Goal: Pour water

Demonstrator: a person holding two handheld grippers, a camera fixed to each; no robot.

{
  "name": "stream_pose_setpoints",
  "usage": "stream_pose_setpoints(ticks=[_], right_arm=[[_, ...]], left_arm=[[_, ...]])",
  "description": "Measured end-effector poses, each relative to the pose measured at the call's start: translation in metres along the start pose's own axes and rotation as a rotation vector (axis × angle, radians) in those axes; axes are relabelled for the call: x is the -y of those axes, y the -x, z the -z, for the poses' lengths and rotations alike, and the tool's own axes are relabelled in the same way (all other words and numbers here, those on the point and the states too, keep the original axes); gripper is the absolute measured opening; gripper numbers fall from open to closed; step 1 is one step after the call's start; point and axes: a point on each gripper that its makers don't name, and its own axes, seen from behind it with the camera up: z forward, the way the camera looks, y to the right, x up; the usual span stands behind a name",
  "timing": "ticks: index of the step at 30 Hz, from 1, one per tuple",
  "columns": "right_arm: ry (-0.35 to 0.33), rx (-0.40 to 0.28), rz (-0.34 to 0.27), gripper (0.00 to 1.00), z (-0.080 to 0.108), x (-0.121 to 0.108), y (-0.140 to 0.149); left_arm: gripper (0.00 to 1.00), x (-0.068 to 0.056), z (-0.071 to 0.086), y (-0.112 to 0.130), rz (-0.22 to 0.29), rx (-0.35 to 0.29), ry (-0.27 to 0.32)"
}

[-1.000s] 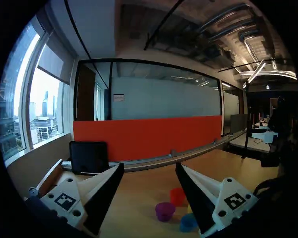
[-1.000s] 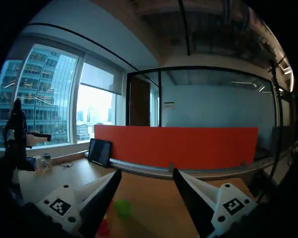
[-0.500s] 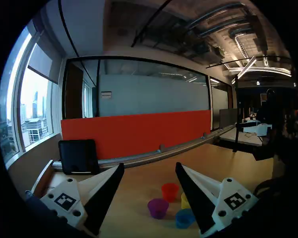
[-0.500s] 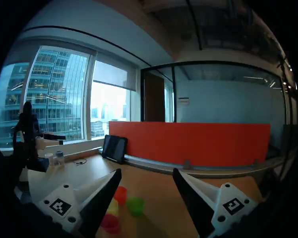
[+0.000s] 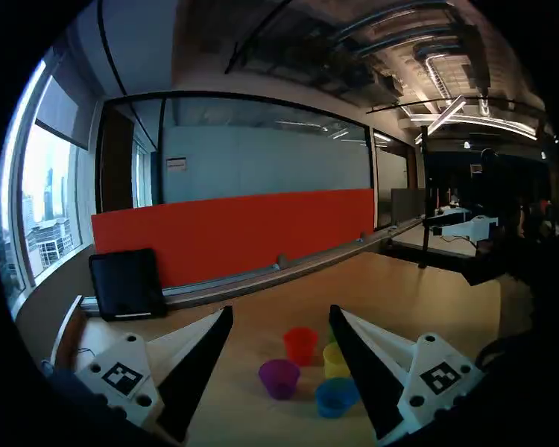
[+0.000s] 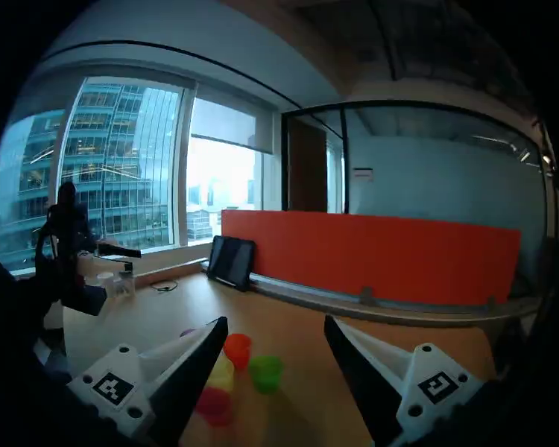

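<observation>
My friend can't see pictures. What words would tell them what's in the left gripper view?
An open claw points at small cups on a wooden table: a red cup, a purple cup, a yellow cup and a blue cup. Behind them, a black tablet stands by an orange panel, with a window on the left.

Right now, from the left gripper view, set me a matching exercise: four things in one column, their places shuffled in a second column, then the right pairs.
Things:
1. purple cup
2. blue cup
3. red cup
4. black tablet

Places:
A. standing upright in front of the orange partition
B. nearest the camera of these three cups
C. leftmost of these three cups in the picture
D. farthest back of these three cups

Pairs: 1-C, 2-B, 3-D, 4-A
</observation>
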Motion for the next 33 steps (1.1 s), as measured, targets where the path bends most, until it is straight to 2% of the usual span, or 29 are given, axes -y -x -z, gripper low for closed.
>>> stream_pose_setpoints(ticks=[8, 19, 33], right_arm=[[-0.043, 0.052, 0.0, 1.0, -0.002, 0.007, 0.02], [-0.1, 0.122, 0.033, 1.0, -0.005, 0.017, 0.047], [-0.125, 0.199, 0.041, 1.0, -0.014, 0.017, 0.075]], left_arm=[[0.96, -0.011, -0.006, 0.023, -0.01, 0.048, 0.04], [0.96, -0.025, -0.018, 0.053, -0.017, 0.115, 0.09], [0.96, -0.042, -0.027, 0.092, -0.031, 0.203, 0.14]])
